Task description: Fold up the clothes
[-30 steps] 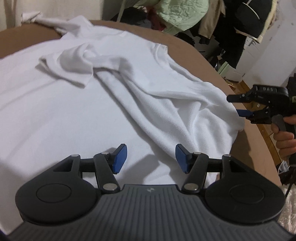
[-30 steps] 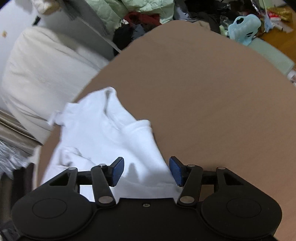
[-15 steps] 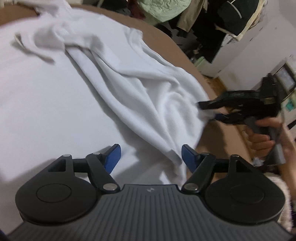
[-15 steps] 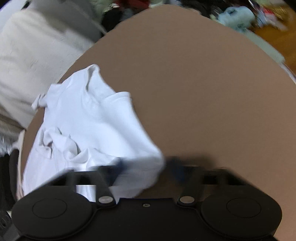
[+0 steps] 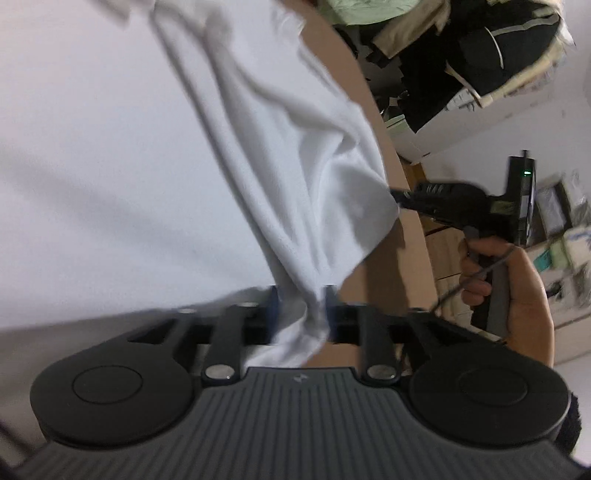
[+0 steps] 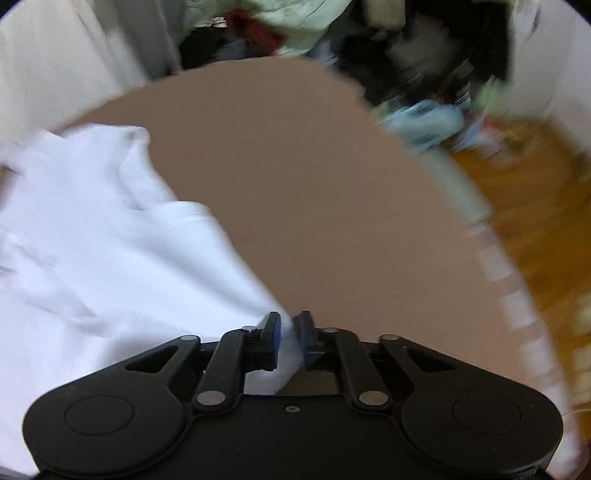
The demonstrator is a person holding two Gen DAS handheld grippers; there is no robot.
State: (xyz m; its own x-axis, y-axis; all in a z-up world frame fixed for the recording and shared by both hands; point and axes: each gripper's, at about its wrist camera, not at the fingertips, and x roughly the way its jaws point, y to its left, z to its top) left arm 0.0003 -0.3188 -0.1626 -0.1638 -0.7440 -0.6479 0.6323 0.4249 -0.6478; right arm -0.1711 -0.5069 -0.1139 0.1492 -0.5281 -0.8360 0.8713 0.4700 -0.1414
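Observation:
A white garment (image 5: 147,155) lies spread over the brown round table (image 5: 410,236). My left gripper (image 5: 301,306) is shut on a bunched edge of this garment near the table's near rim. In the right wrist view the same white garment (image 6: 92,240) covers the left part of the table (image 6: 314,203), and my right gripper (image 6: 288,332) is shut on its corner. The right gripper (image 5: 400,195) also shows in the left wrist view, pinching the cloth's right corner, with a hand (image 5: 517,280) on its grip. The cloth hangs lifted between both grippers.
A heap of clothes (image 6: 295,26) in green, red and black lies beyond the table's far edge. A light blue object (image 6: 424,122) sits on the wooden floor (image 6: 535,206) to the right. Dark jackets (image 5: 480,48) and boxes (image 5: 561,236) stand past the table.
Both grippers went from open to shut on the white garment's edge. The cloth edge has risen off the table between them, and both views have swung and blurred.

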